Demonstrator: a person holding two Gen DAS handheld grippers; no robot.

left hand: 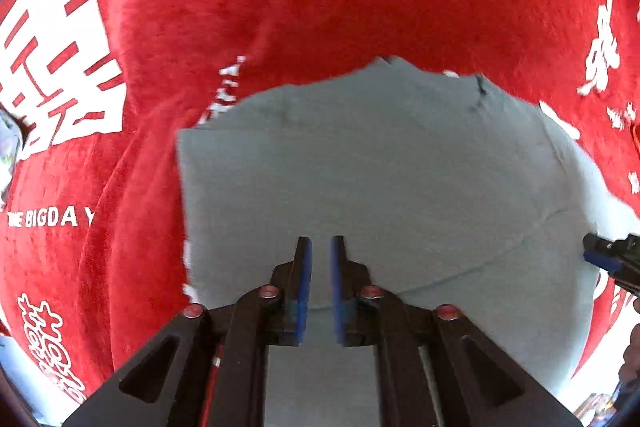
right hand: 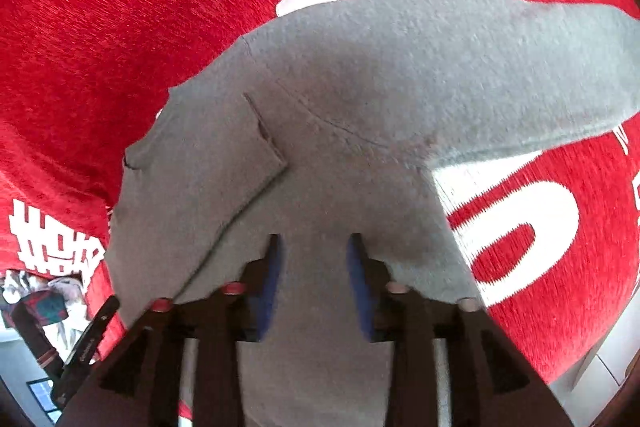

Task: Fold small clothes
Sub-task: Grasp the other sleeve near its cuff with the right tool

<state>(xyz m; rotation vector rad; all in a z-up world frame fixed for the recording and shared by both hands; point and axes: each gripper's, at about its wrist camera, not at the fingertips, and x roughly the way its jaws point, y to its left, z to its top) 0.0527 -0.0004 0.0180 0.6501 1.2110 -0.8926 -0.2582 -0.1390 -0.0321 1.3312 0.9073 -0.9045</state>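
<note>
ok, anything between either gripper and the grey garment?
Nothing visible. Left gripper and right gripper both sit open right over the grey garment, which lies on the red cloth with nothing on top.

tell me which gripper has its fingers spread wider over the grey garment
The right gripper: a wide gap shows between its blue pads above the grey garment. The left gripper has its pads close together with only a narrow slit, nothing between them.
</note>
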